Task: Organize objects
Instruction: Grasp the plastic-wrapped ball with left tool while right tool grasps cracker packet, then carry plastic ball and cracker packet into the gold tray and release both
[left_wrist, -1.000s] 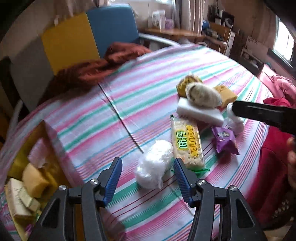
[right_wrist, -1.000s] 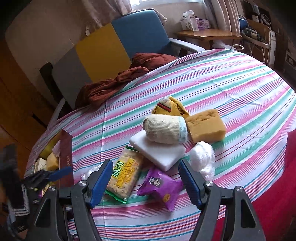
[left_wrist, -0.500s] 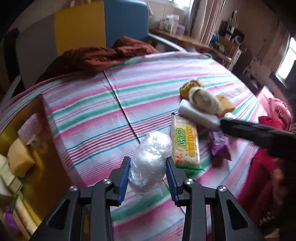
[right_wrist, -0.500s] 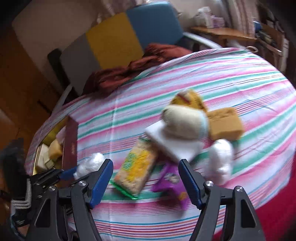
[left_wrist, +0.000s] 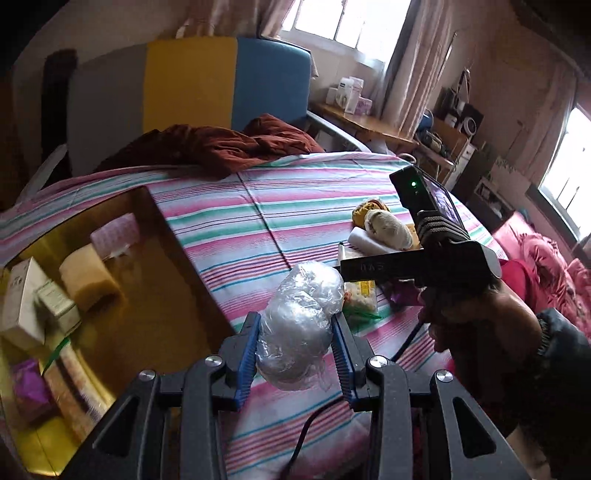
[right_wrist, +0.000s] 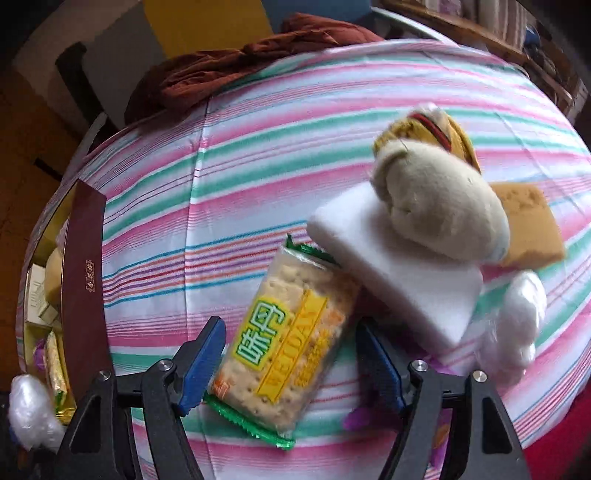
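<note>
My left gripper (left_wrist: 295, 332) is shut on a crumpled clear plastic bundle (left_wrist: 301, 321) and holds it above the striped tablecloth (left_wrist: 280, 206), just right of the gold-lined box (left_wrist: 147, 295). The same bundle (right_wrist: 29, 410) shows at the lower left of the right wrist view. My right gripper (right_wrist: 290, 343) points steeply down and stands open astride a green-edged cracker packet (right_wrist: 284, 343) that lies flat between its blue fingers (right_wrist: 205, 350).
Beside the crackers lie a white foam block (right_wrist: 399, 266), a rolled cream sock (right_wrist: 439, 206), a yellow plush (right_wrist: 424, 129), a tan sponge (right_wrist: 528, 221), a second plastic bundle (right_wrist: 517, 325) and a purple packet (right_wrist: 358, 417). The box holds several items. A brown cloth (left_wrist: 221, 144) lies at the far edge.
The left gripper closed on the plastic bundle, lifted it and carried it left toward the box. The right gripper came down over the cracker packet, still open.
</note>
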